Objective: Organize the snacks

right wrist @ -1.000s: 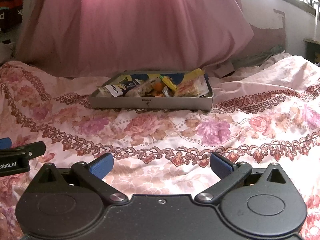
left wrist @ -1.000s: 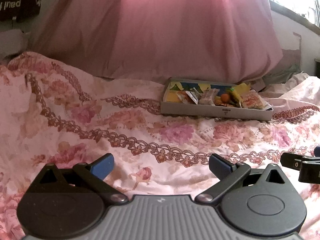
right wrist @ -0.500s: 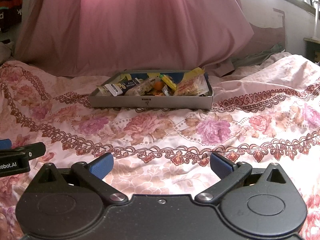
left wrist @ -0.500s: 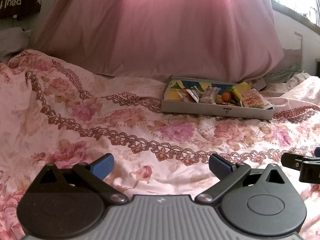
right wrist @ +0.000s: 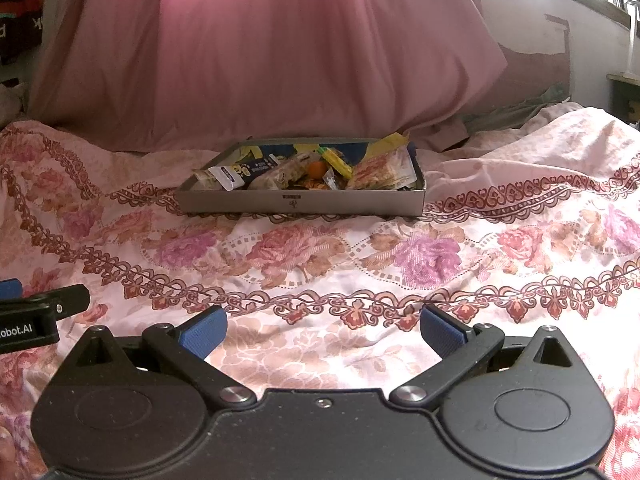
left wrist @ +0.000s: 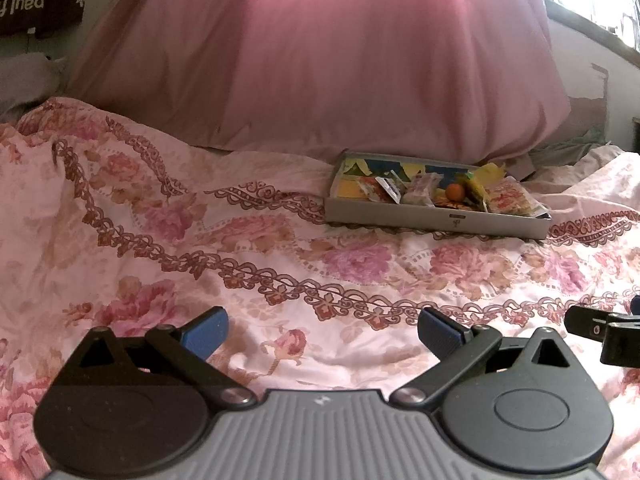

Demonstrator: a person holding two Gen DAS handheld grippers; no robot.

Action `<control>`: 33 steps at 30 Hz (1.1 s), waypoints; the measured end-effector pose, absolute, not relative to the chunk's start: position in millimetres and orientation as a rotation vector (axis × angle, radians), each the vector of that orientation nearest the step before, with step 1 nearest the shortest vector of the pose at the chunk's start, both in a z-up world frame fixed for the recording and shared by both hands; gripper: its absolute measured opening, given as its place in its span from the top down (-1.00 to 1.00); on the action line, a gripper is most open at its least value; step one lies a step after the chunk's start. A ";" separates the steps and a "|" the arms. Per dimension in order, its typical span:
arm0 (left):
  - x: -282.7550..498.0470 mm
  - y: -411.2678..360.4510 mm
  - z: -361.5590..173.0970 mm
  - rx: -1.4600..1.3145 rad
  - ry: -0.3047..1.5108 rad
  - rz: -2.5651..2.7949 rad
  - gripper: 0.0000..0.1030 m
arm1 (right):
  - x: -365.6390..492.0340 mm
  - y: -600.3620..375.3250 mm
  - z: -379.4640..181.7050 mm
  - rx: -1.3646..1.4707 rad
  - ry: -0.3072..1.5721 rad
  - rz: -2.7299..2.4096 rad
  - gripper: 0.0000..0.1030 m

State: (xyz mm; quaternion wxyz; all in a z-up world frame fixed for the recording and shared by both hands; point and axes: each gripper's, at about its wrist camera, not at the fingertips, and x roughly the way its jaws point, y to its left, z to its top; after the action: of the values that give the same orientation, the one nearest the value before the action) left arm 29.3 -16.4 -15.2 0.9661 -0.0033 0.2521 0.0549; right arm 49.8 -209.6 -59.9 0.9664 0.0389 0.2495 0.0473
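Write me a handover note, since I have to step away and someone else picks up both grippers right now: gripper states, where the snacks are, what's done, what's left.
Left gripper: open, empty, low over the floral bedspread.
Right gripper: open, empty, beside the left one, also over the bedspread.
Snacks: all the visible ones lie piled in the shallow grey box on the bed ahead, in front of the pink pillow. Among them are a small orange ball, a large red-patterned packet at the box's right end and a white packet at its left.
Done: none visible outside the box.
Left: possibly tidying the jumbled pile; neither gripper is near it.
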 end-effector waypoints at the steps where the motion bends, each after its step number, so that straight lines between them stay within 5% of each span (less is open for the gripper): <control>1: 29.2 -17.0 -15.3 -0.006 0.509 0.112 -0.99 | 49.7 -209.8 -59.9 0.078 0.505 0.096 -0.99; 33: 30.0 -15.5 -16.1 -0.016 0.518 0.114 -0.99 | 50.0 -208.5 -60.6 0.075 0.510 0.098 -0.99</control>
State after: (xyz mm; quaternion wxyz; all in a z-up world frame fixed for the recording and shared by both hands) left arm 30.0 -15.5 -16.1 0.9650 -0.0077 0.2559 0.0565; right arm 50.0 -208.5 -60.6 0.9658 0.0371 0.2519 0.0482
